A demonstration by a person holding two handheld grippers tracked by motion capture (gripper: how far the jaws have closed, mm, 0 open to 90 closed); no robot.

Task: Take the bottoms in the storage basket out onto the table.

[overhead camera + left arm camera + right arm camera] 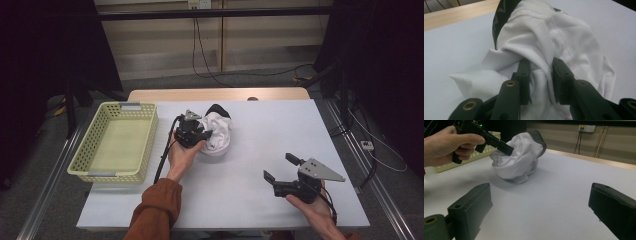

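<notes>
White worktop (260, 150) held a cloth (218, 134); the left claw (541, 75) pinched it, the right claw (280, 167) stood spread.

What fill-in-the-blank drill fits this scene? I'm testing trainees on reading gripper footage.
1. The left gripper is shut on a fold of the white ____.
2. The right gripper stands ____, with nothing between its jaws.
3. The yellow basket stands on the table with ____ inside it.
4. The garment has a ____ waistband.

Missing words: garment; open; nothing; black
</notes>
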